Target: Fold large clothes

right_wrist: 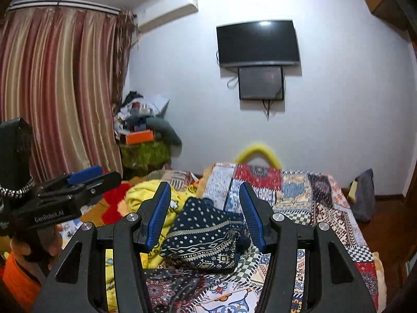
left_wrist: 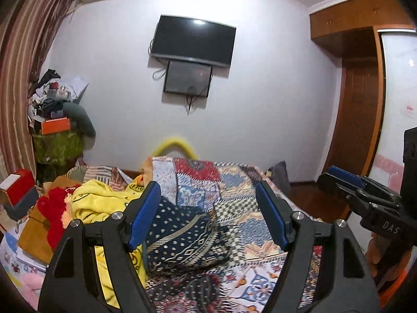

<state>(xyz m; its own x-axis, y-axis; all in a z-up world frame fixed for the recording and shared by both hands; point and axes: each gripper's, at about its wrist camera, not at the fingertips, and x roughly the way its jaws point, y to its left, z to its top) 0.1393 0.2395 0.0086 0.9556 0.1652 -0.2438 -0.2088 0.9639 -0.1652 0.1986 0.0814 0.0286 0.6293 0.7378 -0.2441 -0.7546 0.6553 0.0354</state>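
Note:
A navy patterned garment (left_wrist: 182, 237) lies crumpled on the patchwork bedspread (left_wrist: 250, 208); it also shows in the right wrist view (right_wrist: 206, 234). A yellow garment (left_wrist: 104, 206) lies bunched to its left, also seen in the right wrist view (right_wrist: 146, 198). My left gripper (left_wrist: 208, 216) is open and empty, held above the navy garment. My right gripper (right_wrist: 206, 214) is open and empty, also above it. The right gripper shows at the right edge of the left wrist view (left_wrist: 349, 182); the left gripper shows at the left of the right wrist view (right_wrist: 80, 177).
A red item (left_wrist: 54, 216) and boxes (left_wrist: 18, 193) lie at the bed's left. A cluttered stand (left_wrist: 57, 130) is by the striped curtain (right_wrist: 52, 91). A TV (left_wrist: 192, 41) hangs on the wall. A wooden wardrobe (left_wrist: 357, 99) stands right. A grey pillow (right_wrist: 365, 195) is at the bed's right edge.

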